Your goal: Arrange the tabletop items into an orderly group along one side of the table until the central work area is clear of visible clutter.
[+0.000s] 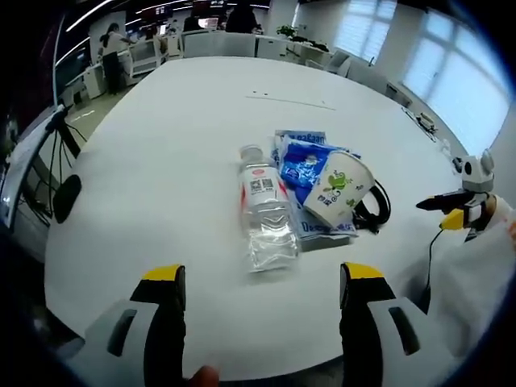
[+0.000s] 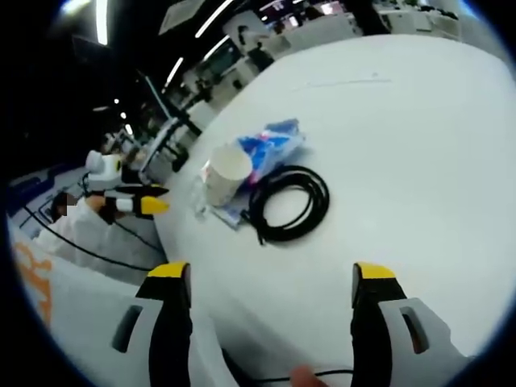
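A clear water bottle point(image 1: 264, 211) lies on its side on the white table point(image 1: 185, 145). Right of it a paper cup point(image 1: 339, 189) with a green print lies tipped over a blue snack packet point(image 1: 305, 161), and a black coiled cable point(image 1: 376, 208) peeks out behind the cup. My left gripper point(image 1: 261, 284) hovers open, short of the bottle, holding nothing. In the right gripper view the cable coil point(image 2: 289, 203) lies nearest, with the cup point(image 2: 227, 172) and blue packet point(image 2: 272, 143) beyond it. My right gripper point(image 2: 271, 278) is open and empty above the table point(image 2: 403, 145). The other gripper point(image 2: 129, 201) shows at left.
The right gripper point(image 1: 455, 208) and a white sleeve point(image 1: 472, 274) come in at the right edge of the left gripper view. A tripod point(image 1: 60, 157) stands off the table's left side. Desks and people fill the office background. The table's far half is bare white surface.
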The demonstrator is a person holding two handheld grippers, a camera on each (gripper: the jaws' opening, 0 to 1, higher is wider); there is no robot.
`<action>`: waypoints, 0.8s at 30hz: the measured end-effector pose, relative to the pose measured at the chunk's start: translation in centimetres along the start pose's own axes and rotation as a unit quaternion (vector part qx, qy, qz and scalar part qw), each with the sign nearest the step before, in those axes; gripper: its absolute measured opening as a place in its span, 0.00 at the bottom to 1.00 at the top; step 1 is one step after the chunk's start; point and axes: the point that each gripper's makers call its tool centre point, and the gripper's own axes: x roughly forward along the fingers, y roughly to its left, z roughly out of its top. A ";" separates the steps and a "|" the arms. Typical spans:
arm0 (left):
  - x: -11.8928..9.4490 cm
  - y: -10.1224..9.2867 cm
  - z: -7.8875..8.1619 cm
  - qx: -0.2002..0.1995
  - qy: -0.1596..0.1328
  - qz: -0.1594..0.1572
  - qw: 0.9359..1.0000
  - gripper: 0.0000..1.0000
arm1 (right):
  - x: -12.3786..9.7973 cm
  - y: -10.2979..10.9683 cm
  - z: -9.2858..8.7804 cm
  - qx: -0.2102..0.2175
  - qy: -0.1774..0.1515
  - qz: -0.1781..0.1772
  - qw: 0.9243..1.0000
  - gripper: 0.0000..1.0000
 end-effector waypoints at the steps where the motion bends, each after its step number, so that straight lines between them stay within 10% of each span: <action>1: 0.0 0.0 0.0 0.001 0.000 0.001 1.000 0.80 | 0.0 0.0 0.0 -0.001 -0.001 0.000 1.000 0.81; 24: -0.8 -1.6 1.6 0.028 0.006 0.022 0.999 0.81 | -0.1 0.4 0.2 -0.061 0.015 0.034 0.997 0.82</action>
